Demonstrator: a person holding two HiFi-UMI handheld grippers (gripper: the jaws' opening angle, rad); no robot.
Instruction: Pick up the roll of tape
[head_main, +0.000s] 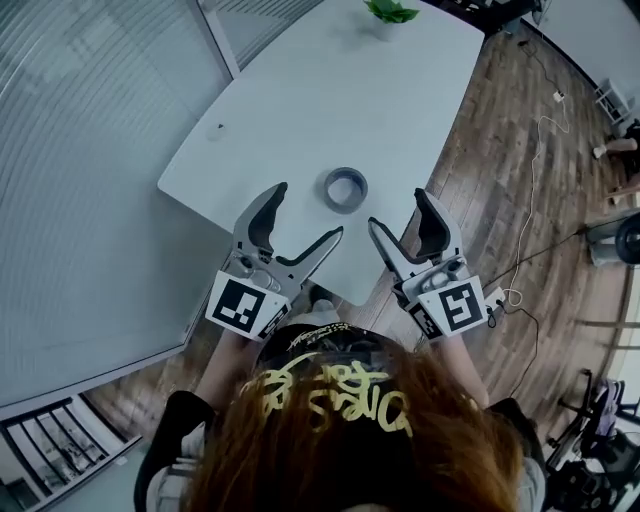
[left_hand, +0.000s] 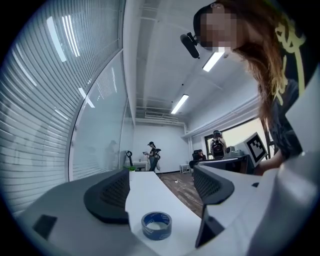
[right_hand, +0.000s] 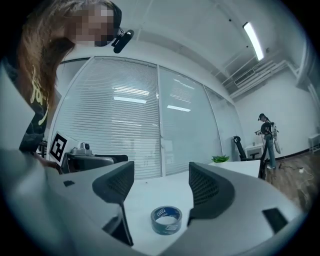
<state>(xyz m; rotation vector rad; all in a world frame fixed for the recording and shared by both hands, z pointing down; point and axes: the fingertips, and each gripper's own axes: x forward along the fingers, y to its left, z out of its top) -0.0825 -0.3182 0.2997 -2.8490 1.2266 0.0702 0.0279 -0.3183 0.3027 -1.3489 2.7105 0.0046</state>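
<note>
A blue-grey roll of tape (head_main: 345, 189) lies flat on the white table (head_main: 330, 90), near its front edge. My left gripper (head_main: 308, 213) is open, held over the table edge just left of and nearer than the roll. My right gripper (head_main: 398, 211) is open too, to the right of the roll at the table's right edge. Nothing sits between either pair of jaws. In the left gripper view the tape (left_hand: 156, 225) lies ahead between the fingers (left_hand: 107, 197). In the right gripper view the tape (right_hand: 166, 219) also lies ahead, between the fingers (right_hand: 210, 187).
A small green plant (head_main: 388, 11) stands at the table's far end. Frosted glass walls (head_main: 90, 150) run along the left. Wood floor with a trailing cable (head_main: 535, 180) lies to the right. People (left_hand: 151, 156) stand far off in the room.
</note>
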